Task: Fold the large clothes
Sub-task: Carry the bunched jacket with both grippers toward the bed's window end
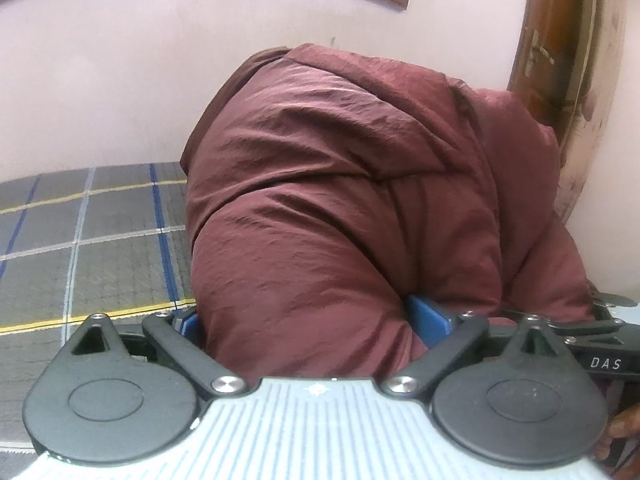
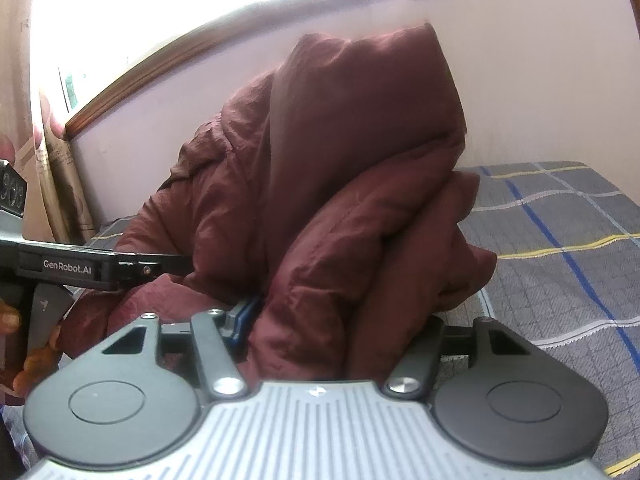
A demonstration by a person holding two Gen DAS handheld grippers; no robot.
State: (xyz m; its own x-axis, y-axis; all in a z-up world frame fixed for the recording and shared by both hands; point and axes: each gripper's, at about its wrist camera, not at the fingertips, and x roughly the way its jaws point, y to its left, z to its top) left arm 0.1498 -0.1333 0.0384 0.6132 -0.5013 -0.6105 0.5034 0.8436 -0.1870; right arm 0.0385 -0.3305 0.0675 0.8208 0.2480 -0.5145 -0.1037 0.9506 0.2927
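The maroon padded jacket (image 1: 340, 200) is gathered into a thick, puffy bundle and held up off the bed (image 1: 100, 240), whose grey checked cover shows to either side. It seems at least doubled over on itself, with several layers stacked, so some folding looks done; but the bundle is loose and lumpy, one peak standing high above the rest, and it has not been laid down flat as a neat packet. I judge the task to be somewhere in the middle, with squaring up and setting down still left

The left gripper (image 1: 316, 320) has its jaws spread wide, with a fat roll of jacket filling the gap between the blue pads; the fabric bulges against both sides, so it reads as a grip on a bulky fold. The right gripper (image 2: 340, 320) has narrower jaws, closed on a thick fold that rises straight ahead of them. Both tools point forward and somewhat downward, side by side, and the left one shows just beside the right jaws, at their left. A hand (image 2: 12, 320) wraps that left handle
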